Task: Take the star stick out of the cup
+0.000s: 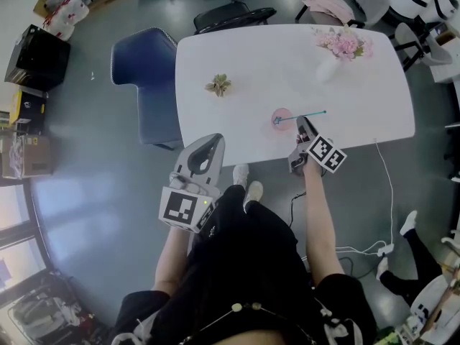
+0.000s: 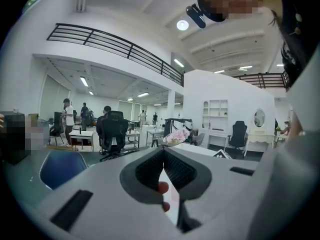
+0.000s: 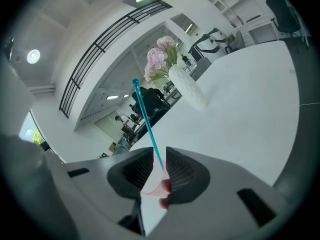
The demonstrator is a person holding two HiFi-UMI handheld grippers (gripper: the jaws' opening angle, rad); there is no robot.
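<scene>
Right claw [image 3: 160, 153] is open just a crack, lined up on the pink cup [image 3: 151, 185] on the bench [image 3: 240, 109]. The teal star stick [image 3: 146, 116] sits tilted in that cup. Left claw [image 2: 163, 151] is closed and empty, off the bench.

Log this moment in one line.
stick in cup on table | right tongs open at cup | left tongs shut, empty, off table | grasp not yet made
</scene>
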